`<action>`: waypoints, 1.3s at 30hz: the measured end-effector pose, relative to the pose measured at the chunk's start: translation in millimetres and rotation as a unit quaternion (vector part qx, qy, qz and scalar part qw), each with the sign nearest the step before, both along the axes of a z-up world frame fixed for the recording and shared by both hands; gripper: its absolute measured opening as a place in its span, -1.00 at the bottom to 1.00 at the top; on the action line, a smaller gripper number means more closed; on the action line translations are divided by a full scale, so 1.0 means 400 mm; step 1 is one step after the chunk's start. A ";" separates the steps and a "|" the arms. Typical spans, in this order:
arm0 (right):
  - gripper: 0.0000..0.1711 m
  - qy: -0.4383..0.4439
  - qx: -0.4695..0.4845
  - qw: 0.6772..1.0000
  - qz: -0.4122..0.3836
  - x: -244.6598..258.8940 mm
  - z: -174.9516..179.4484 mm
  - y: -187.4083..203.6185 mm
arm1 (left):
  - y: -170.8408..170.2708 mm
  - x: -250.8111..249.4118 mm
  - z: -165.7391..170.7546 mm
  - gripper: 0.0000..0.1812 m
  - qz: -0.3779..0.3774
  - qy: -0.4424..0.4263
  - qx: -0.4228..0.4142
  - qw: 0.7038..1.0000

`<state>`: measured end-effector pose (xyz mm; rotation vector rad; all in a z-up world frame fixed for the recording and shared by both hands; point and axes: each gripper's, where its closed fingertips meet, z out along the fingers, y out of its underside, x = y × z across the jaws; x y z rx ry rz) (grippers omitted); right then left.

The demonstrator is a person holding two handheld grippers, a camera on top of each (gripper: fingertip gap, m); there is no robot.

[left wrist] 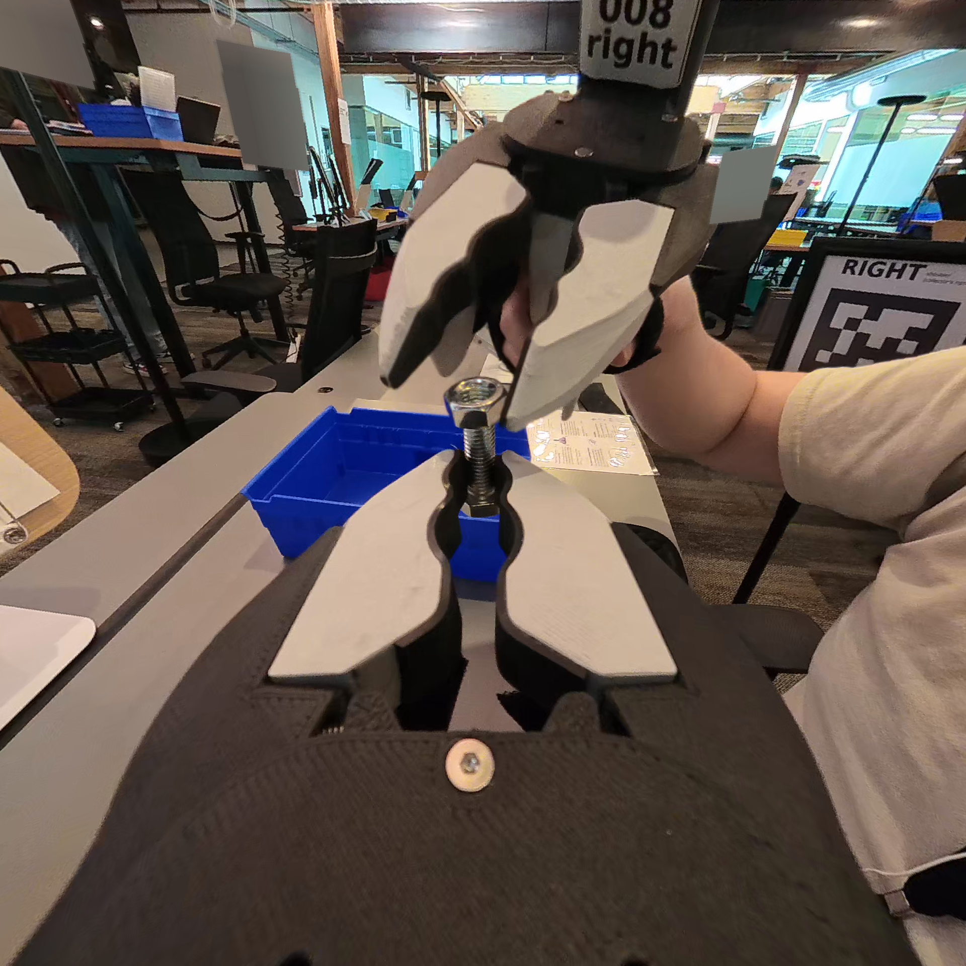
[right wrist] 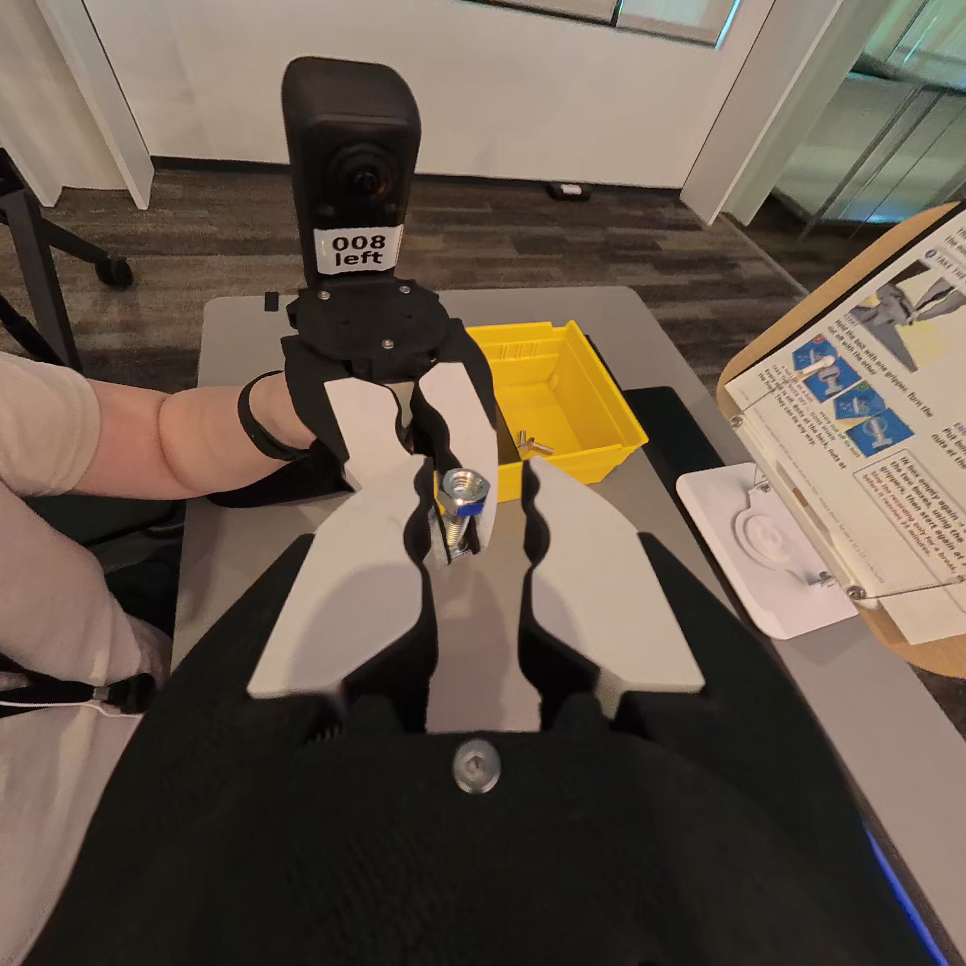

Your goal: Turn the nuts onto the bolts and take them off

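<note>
A silver bolt stands upright with its head down, and a hex nut sits on its top end. My left gripper is shut on the bolt's lower shaft. My right gripper comes down from above, open, with its fingers on either side of the nut. One finger looks to touch the nut's right side. In the right wrist view my right gripper is open around the nut, and the left gripper holds the bolt upright.
A blue bin sits on the grey table just behind the bolt. A yellow bin holds small fasteners. An instruction sheet on a wooden board and a white pad are at the right. A person's arm holds the right gripper. Less than 4 cm separates the two grippers' tips.
</note>
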<state>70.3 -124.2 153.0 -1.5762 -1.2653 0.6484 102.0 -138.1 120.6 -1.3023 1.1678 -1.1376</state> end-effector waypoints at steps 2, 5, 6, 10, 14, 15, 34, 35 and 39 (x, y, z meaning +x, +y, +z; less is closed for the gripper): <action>-0.62 0.018 0.013 1.000 0.011 0.003 0.013 -0.007 | 0.001 -0.002 0.001 -0.89 0.003 0.002 0.006 1.000; -0.49 0.054 0.015 0.998 0.033 0.010 0.026 -0.022 | 0.001 -0.005 0.004 -0.89 0.004 0.001 0.015 1.000; -0.46 0.068 0.018 0.997 0.037 0.014 0.030 -0.023 | 0.001 -0.006 0.006 -0.89 0.004 -0.001 0.019 1.000; -0.39 0.125 0.050 0.989 0.062 0.019 0.036 -0.037 | -0.003 -0.006 0.008 -0.89 0.004 0.001 0.037 0.999; -0.41 0.149 0.044 0.986 0.067 0.013 0.020 -0.043 | -0.002 -0.004 0.006 -0.89 0.011 0.007 0.050 0.999; -0.42 0.151 0.041 0.986 0.064 0.012 0.016 -0.042 | -0.002 -0.004 0.006 -0.89 0.011 0.007 0.051 0.999; -0.54 0.200 -0.033 0.957 0.209 0.017 0.012 -0.102 | -0.068 0.005 0.018 -0.89 -0.080 -0.011 0.029 0.996; -0.54 0.198 -0.042 0.955 0.218 0.017 0.010 -0.105 | -0.082 0.005 0.020 -0.89 -0.098 -0.014 0.027 0.995; -0.62 0.205 -0.097 0.944 0.241 0.018 0.014 -0.115 | -0.101 0.011 0.015 -0.89 -0.119 -0.008 0.026 0.993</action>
